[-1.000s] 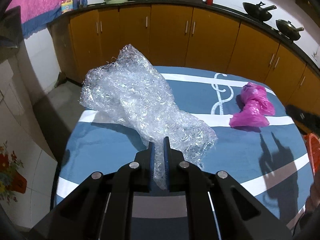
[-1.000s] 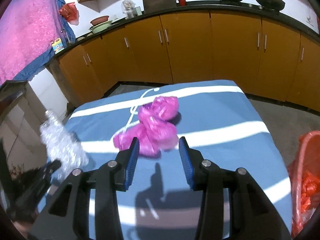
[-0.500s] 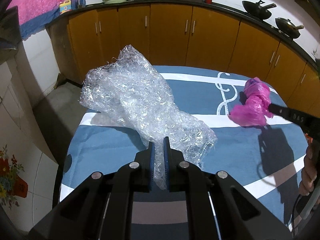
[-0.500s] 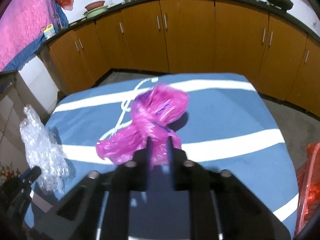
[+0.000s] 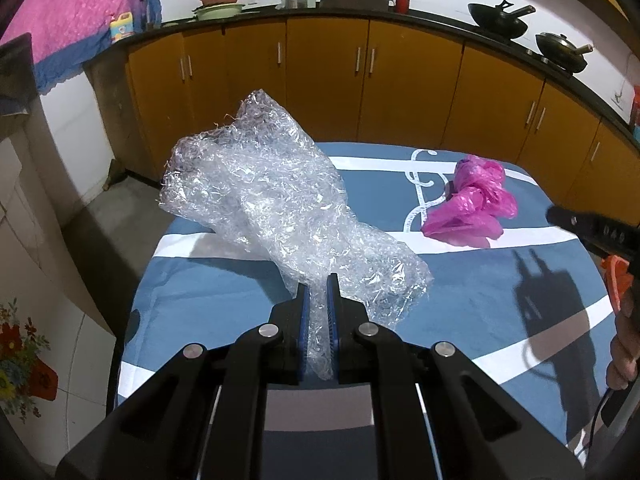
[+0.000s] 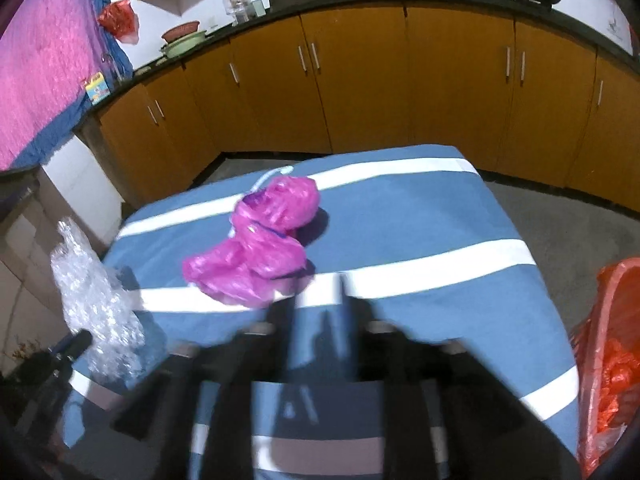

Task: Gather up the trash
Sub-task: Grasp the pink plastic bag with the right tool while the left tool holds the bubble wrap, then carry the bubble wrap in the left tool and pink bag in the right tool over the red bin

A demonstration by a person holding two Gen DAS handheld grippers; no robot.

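A crumpled sheet of clear bubble wrap (image 5: 280, 208) rises off the blue striped tablecloth (image 5: 500, 304), and my left gripper (image 5: 318, 292) is shut on its near end. The same bubble wrap (image 6: 96, 312) shows at the left in the right wrist view. A crumpled pink plastic bag (image 6: 256, 256) lies on the cloth toward the far side, also seen as the pink bag (image 5: 472, 204) from the left wrist. My right gripper (image 6: 320, 300) is blurred; its jaws are opening just short of the bag, with only cloth showing between them.
A red plastic-lined basket (image 6: 612, 352) stands off the table's right edge. Orange kitchen cabinets (image 5: 400, 92) run behind the table under a dark counter with pans and bowls. A person's hand (image 5: 624, 352) shows at the right edge. Bare floor lies to the left.
Half a second ago my right gripper was shut on the pink bag; now its jaws have parted and it has drawn back, leaving the bag on the cloth. My left gripper kept still.
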